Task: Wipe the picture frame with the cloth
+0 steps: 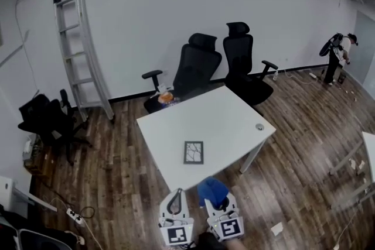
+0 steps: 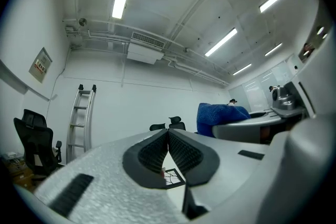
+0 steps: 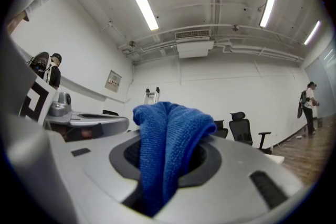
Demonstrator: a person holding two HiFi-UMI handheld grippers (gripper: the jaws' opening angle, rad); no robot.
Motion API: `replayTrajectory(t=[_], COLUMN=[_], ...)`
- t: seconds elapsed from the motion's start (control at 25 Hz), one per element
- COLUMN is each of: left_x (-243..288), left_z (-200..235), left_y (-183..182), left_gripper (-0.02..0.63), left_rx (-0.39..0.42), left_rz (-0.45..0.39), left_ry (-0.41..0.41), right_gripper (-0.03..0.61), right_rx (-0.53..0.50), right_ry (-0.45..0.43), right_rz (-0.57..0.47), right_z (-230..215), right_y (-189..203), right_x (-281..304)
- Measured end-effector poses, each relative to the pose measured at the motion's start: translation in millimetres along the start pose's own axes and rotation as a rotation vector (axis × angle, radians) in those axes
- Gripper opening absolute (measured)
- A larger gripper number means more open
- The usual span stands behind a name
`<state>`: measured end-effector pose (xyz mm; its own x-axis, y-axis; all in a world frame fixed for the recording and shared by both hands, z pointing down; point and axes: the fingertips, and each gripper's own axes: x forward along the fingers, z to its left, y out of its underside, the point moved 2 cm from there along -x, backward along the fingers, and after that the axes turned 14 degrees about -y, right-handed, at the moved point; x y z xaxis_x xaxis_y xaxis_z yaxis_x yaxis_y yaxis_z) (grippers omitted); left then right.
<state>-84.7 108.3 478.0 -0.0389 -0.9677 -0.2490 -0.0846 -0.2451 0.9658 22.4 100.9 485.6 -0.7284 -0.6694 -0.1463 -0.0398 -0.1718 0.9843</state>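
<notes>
At the far left a tall aluminium ladder leans against the white wall, with a black office chair on the dark wooden floor just below it. Further right, low in the head view, the left claw is clenched: its ribbed black pads meet at the tips with nothing between them. It hangs off the near edge of the white rectangular counter. The small dark-rimmed picture frame lies flat on that counter near the near edge. It is ahead of both claws and apart from them, and in the left gripper view it shows just under the closed tips. Beside the left claw, the right claw is clamped on a folded blue terry cloth, which bulges up out of the jaws and hangs down between them. The cloth does not touch the frame. Behind the counter stand two black high-backed office chairs. At the far right a person stands by the wall.
</notes>
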Motion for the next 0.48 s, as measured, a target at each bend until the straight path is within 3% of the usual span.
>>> replayTrajectory(t=[0.12, 0.24, 0.48], left_x=[19, 45, 121], left_z=[-5, -7, -12], left_y=[6, 22, 39], left_gripper=[0.003, 0.003, 0.003], left_rx=[0.063, -0.107, -0.071], left_rz=[-0.016, 0.055, 0.054], left_ry=[0.026, -0.031, -0.069], right_gripper=[0.129, 0.129, 0.129], right_rx=[0.007, 0.014, 0.037], right_ry=[0.004, -0.001, -0.055], right_rz=[0.007, 0.003, 0.002], right_z=[-16, -38, -96], right_y=[6, 14, 32], right_x=[11, 30, 87])
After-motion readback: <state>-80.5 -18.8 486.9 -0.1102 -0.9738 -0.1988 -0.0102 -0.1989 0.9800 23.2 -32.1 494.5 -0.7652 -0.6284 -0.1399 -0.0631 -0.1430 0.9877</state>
